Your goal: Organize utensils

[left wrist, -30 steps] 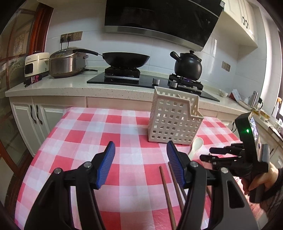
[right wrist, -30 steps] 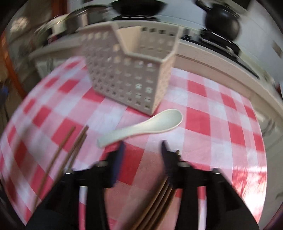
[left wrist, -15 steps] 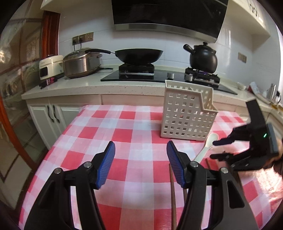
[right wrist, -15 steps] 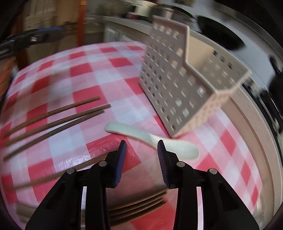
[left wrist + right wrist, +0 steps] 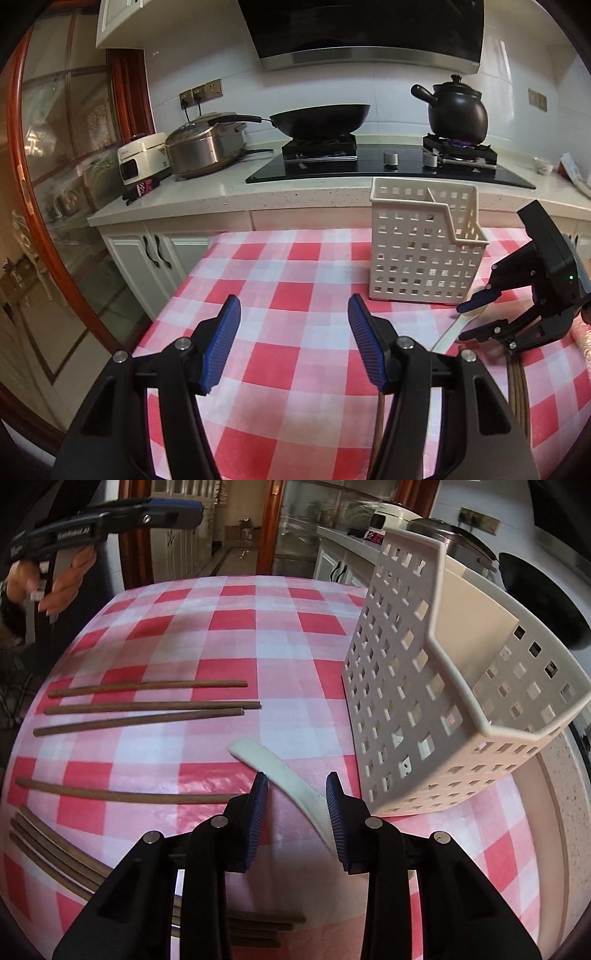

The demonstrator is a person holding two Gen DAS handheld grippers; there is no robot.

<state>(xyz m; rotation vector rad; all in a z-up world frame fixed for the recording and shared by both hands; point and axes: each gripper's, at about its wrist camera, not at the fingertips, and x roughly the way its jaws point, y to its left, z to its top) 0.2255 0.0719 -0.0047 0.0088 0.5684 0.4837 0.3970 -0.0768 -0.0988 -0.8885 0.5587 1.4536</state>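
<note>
A white perforated utensil basket [image 5: 424,247] [image 5: 443,686] stands on the red-checked tablecloth [image 5: 288,288]. A white ceramic spoon [image 5: 284,775] lies beside its base, its handle running between my right gripper's [image 5: 295,786] open fingers; the spoon also shows in the left wrist view [image 5: 458,325]. Several brown chopsticks [image 5: 147,705] lie loose on the cloth to the left, more in a bundle [image 5: 55,853] nearer me. My left gripper [image 5: 293,314] is open and empty, held above the cloth left of the basket. The right gripper shows there too [image 5: 469,321].
A counter behind the table [image 5: 221,199] carries a hob with a black wok [image 5: 321,118], a black clay pot [image 5: 458,110], a steel cooker [image 5: 203,147] and a white appliance [image 5: 140,158]. White cabinet doors [image 5: 155,254] sit below.
My right gripper has moved down and in so the spoon handle now lies between its fingers. My left gripper has swung left and back, showing more of the counter.
</note>
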